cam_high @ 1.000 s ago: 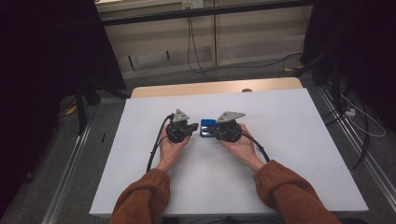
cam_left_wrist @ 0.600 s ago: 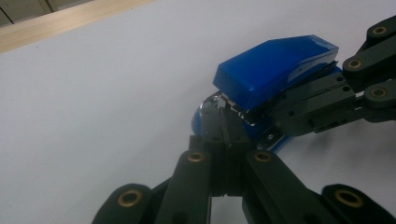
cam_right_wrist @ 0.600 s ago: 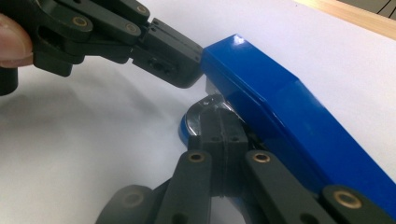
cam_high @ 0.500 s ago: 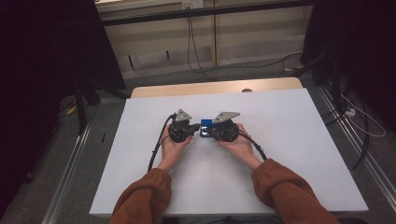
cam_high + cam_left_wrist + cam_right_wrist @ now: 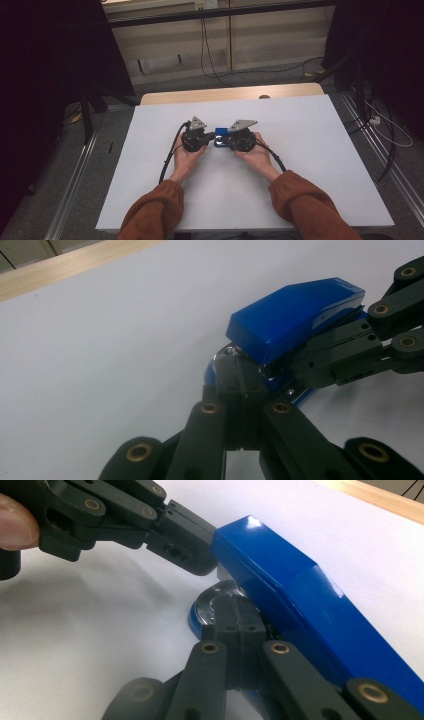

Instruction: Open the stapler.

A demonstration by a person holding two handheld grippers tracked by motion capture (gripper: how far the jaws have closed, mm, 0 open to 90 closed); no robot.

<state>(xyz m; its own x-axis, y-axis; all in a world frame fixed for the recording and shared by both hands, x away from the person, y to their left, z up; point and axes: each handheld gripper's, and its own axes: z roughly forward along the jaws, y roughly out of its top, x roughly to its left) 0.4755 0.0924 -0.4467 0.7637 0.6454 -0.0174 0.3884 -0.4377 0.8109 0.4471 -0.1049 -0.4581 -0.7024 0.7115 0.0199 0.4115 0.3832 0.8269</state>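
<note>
A blue stapler [image 5: 220, 135] lies on the white tabletop [image 5: 310, 165] between my two grippers. My left gripper [image 5: 212, 136] is shut, with its tips against the stapler's front end just under the blue lid [image 5: 295, 315]. In the left gripper view those closed tips [image 5: 240, 372] meet the rounded base. My right gripper [image 5: 226, 140] is shut too. Its tips [image 5: 235, 611] sit at the gap between lid [image 5: 300, 595] and base. The left gripper [image 5: 200, 555] touches the lid's end in the right gripper view. I cannot tell whether either one pinches any part.
A wooden strip [image 5: 225, 94] runs along the table's far edge. Black cables [image 5: 167, 160] trail from the grippers over the white surface. Metal rails [image 5: 75, 180] flank the table on the floor, and loose wires [image 5: 385, 130] lie at the right.
</note>
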